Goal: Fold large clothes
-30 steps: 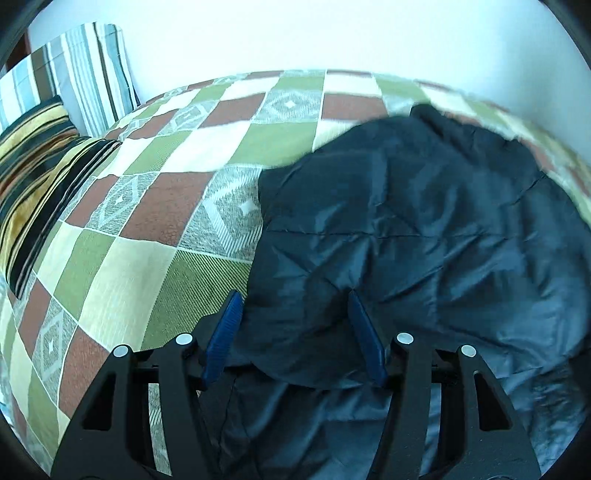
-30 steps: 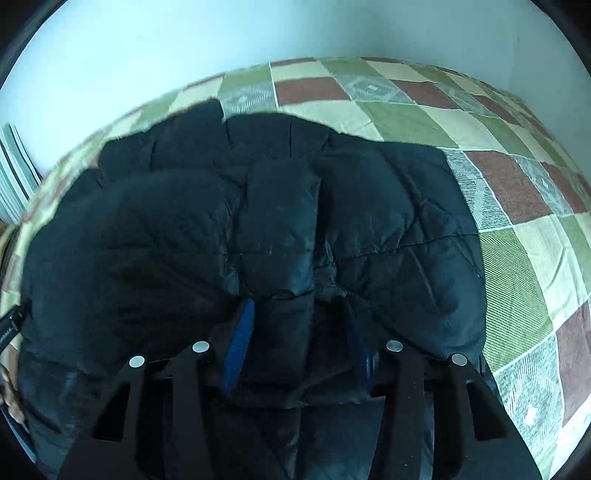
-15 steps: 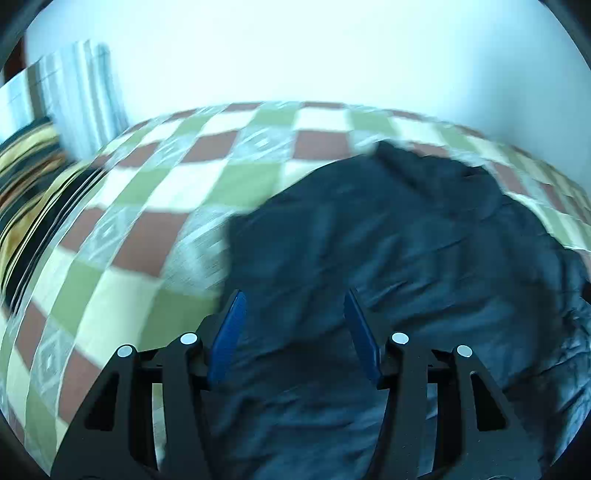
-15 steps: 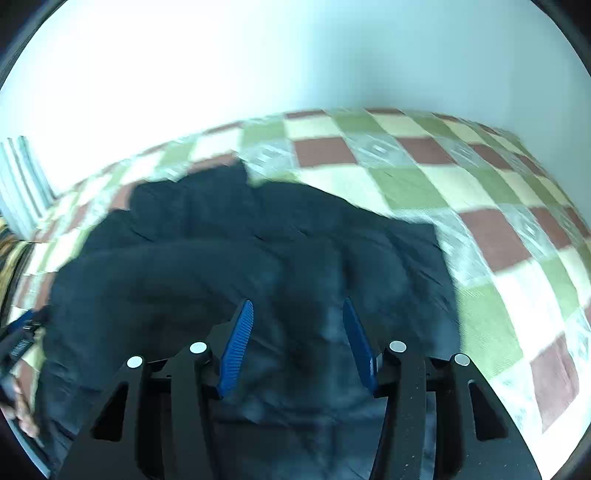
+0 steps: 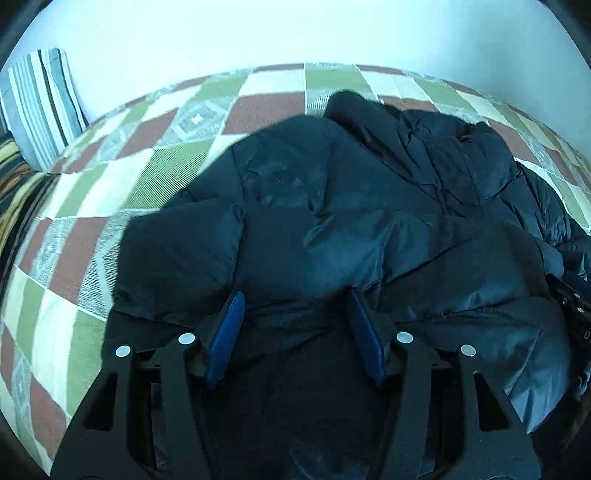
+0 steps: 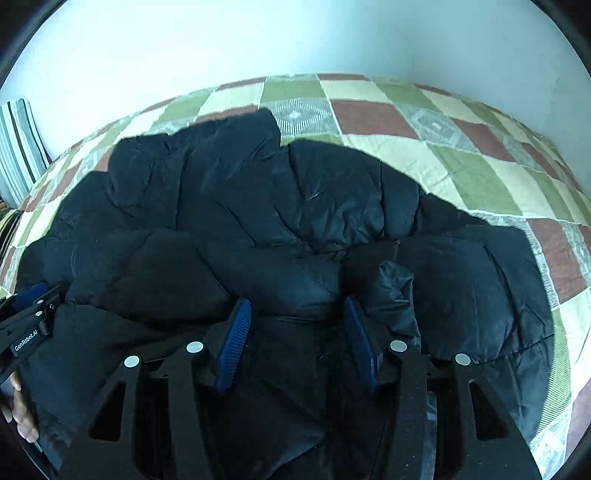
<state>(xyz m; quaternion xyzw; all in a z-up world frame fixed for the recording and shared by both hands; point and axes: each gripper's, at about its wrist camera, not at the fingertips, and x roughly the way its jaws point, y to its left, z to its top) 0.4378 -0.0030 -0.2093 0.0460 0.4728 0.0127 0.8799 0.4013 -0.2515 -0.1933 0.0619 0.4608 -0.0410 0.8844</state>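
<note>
- Two grippers work one black puffer jacket, which lies spread and lumpy across the middle of the bed, on the checked cover.
- Left gripper: jaws about half apart and just eased a touch wider, with a thick roll of the jacket's near edge bunched between the pads. We read it as a grip.
- Right gripper: jaws about half apart too, padded fabric filling the gap. Also reads as a grip on the near edge.
- Progress, our judgement: roughly midway. Side parts look laid inward over the body, though the dark fabric makes that hard to confirm.
- The near edge seems lifted for a fold toward the far end.
- Left to do: lay that fold down, let go, flatten the bulges, maybe one more fold.
- Edges: the far end of the jacket stops short of the wall, with a strip of bare cover between.
- Striped pillow stands at the left end, well apart from the jacket.
- Open cover on the right side and beyond the jacket gives room to carry the fold forward.
- Both tools sit close side by side, so crossing paths is the main risk.
</note>
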